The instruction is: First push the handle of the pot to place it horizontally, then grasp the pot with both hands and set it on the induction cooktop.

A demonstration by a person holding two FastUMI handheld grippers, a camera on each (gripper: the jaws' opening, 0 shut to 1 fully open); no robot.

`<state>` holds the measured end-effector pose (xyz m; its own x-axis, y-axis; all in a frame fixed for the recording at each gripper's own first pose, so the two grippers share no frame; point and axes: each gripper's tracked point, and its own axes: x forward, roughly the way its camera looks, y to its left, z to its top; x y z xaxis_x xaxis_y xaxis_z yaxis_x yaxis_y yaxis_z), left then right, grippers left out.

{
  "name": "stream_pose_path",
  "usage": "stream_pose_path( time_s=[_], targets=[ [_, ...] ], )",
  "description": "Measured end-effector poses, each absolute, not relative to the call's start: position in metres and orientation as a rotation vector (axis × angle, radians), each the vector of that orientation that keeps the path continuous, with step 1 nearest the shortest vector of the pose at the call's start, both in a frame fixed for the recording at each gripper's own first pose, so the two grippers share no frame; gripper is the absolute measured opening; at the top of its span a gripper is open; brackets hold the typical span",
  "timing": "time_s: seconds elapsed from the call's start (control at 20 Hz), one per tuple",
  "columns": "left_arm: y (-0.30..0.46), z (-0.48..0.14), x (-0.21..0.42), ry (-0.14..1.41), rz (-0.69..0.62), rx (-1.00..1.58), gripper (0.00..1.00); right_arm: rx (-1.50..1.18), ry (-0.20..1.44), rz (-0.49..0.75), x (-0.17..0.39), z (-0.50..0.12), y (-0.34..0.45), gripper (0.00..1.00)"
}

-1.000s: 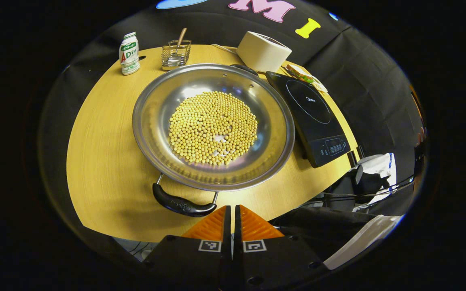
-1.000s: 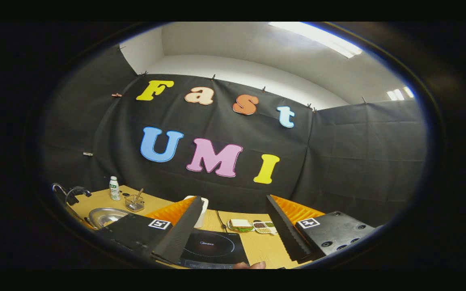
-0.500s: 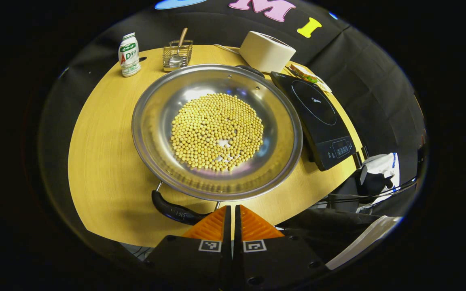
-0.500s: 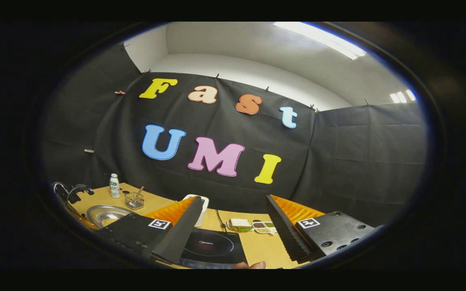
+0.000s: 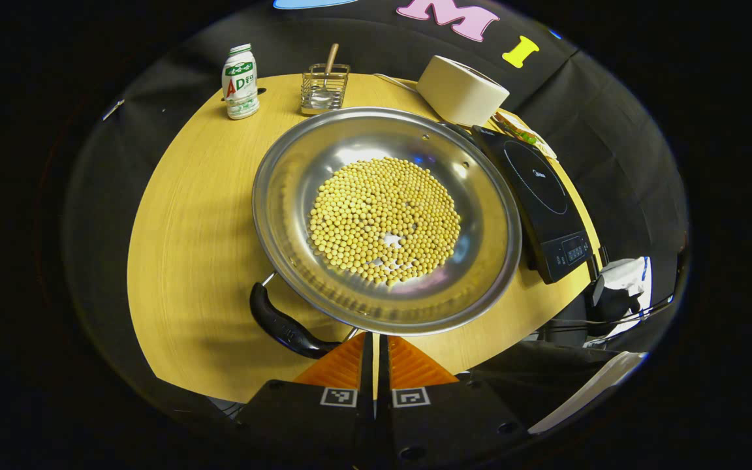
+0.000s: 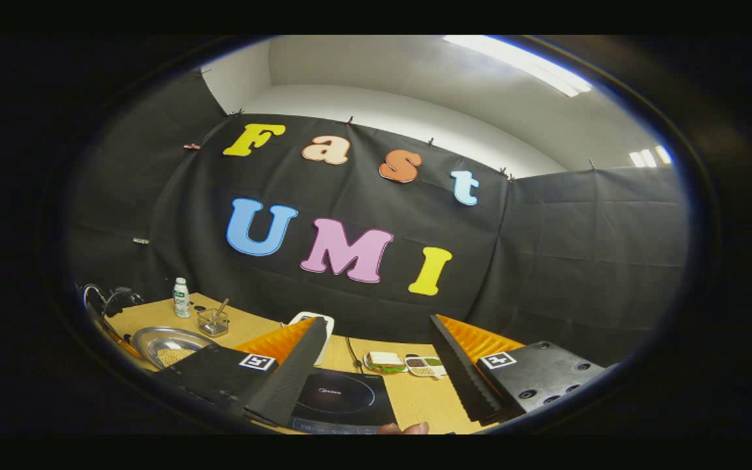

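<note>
One pot (image 5: 386, 219) sits on the worktop (image 5: 200, 215), wide and shallow, with a layer of yellow beans (image 5: 386, 219) across its bottom. Its near handle (image 5: 284, 323) juts from the rim toward me, slanted. My left gripper (image 5: 375, 349) hangs just beside that handle's end, jaws closed with nothing between them — I cannot tell if they touch it. Just right of the pot lies the cooktop (image 5: 542, 196), bare. Beyond the pot stand a bottle (image 5: 240, 81), a wire basket (image 5: 324, 88) with a spoon in it and a white box (image 5: 461, 98). My right gripper (image 6: 376, 365) hovers over the cooktop's near edge — jaws wide open, holding nothing. Past it lie a sandwich (image 6: 384, 361) and a small dish (image 6: 424, 365).
</note>
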<state>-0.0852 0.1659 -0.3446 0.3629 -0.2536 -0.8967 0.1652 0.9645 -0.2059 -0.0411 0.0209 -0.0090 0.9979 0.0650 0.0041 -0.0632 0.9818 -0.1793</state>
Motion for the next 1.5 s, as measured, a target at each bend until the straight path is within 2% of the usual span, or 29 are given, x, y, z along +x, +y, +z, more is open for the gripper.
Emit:
stream_pose_path(
  time_s=[0.75,1.25,1.5],
  targets=[
    [0.252,-0.358,-0.031,1.183,-0.116,-0.074,0.05,-0.221,0.034,0.051,-0.024,-0.027,0.024,0.98],
    [0.283,-0.358,0.028,1.143,-0.062,-0.058,0.05,-0.252,0.065,0.030,-0.015,-0.040,0.029,0.98],
    [0.284,-0.359,0.031,1.139,-0.059,-0.066,0.05,-0.239,0.068,0.018,-0.016,-0.042,0.028,0.98]
  ],
)
